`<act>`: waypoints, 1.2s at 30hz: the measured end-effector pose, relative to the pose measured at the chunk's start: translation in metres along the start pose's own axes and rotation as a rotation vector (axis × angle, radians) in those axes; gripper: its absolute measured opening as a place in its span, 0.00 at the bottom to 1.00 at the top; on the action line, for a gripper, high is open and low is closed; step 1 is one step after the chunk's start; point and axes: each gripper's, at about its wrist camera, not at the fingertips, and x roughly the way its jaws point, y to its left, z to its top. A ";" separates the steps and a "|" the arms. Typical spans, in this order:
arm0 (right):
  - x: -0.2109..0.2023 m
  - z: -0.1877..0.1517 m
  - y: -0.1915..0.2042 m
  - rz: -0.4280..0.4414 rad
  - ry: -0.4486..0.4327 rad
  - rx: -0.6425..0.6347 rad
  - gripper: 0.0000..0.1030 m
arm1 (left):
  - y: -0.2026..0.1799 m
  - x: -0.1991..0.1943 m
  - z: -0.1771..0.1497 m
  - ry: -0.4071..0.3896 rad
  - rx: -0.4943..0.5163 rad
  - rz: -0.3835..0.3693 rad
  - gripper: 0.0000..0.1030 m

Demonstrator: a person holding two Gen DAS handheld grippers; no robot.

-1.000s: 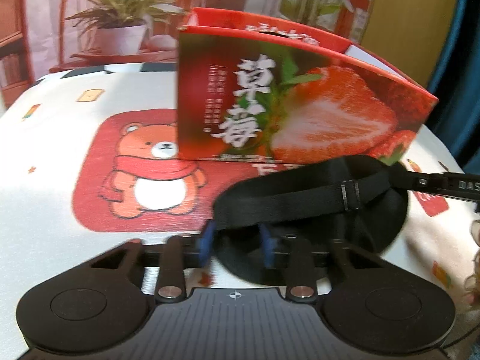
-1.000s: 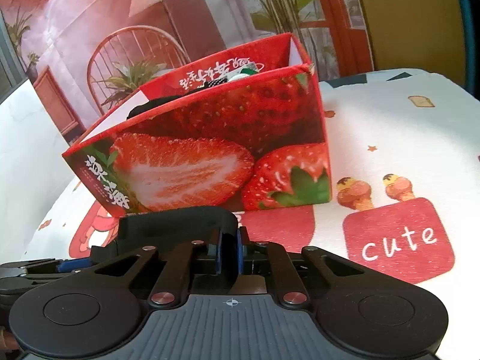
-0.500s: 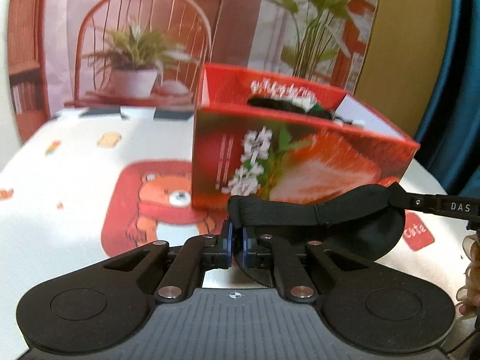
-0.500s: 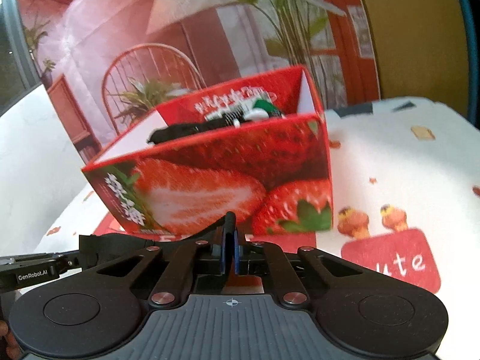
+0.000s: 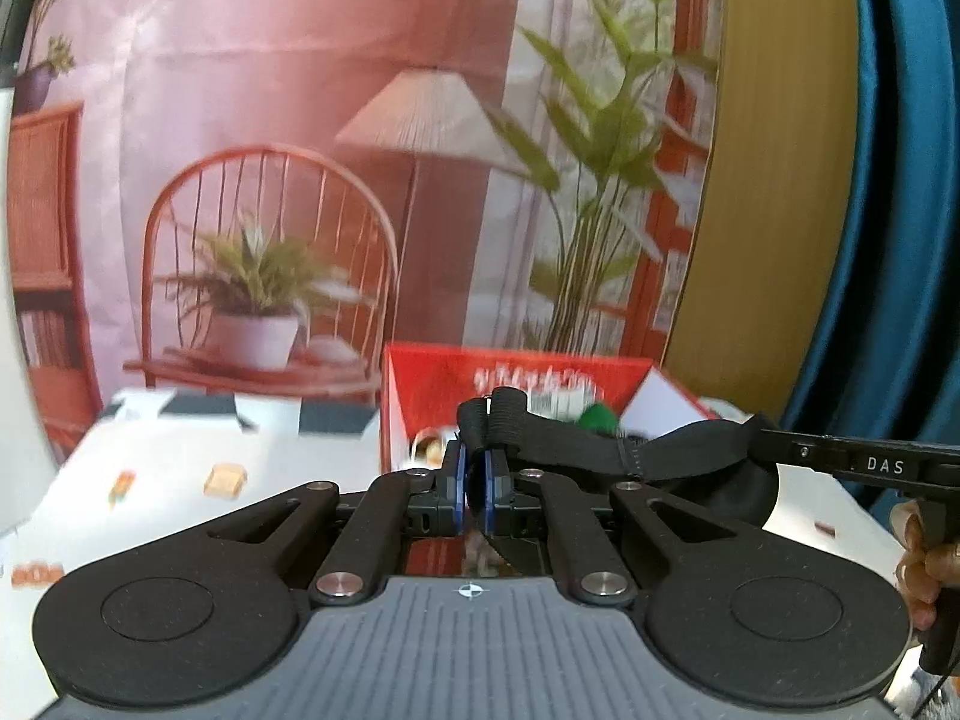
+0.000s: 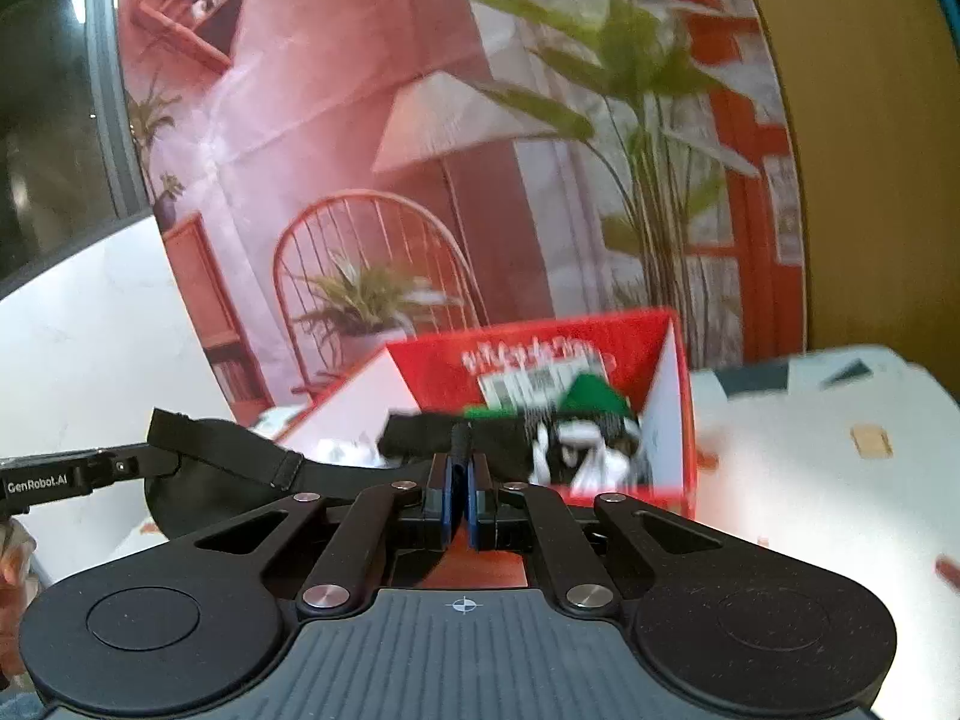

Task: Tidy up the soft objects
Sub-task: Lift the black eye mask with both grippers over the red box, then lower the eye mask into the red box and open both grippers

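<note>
Two tongs share one black eye mask (image 5: 690,456): left tongs (image 5: 471,492) pressed together on the bunched strap end, right tongs (image 6: 461,495) pinching the other end of the strap. Mask hangs off the tabletop (image 5: 180,480), stretched between them, long axis running side to side across both views, its padded body drooping toward the right tongs' side in the left wrist view. Just behind it sits the open red strawberry box (image 6: 600,348), with black, white and green soft items inside. Writing: "DAS" on the right tool's arm in the left view, "GenRobot.AI" on the left tool's arm in the right view. Box lettering too blurred to read.
</note>
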 end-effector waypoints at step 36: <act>0.097 0.012 -0.051 -0.188 0.139 -0.046 0.04 | -0.008 0.151 0.016 0.281 0.109 -0.008 0.08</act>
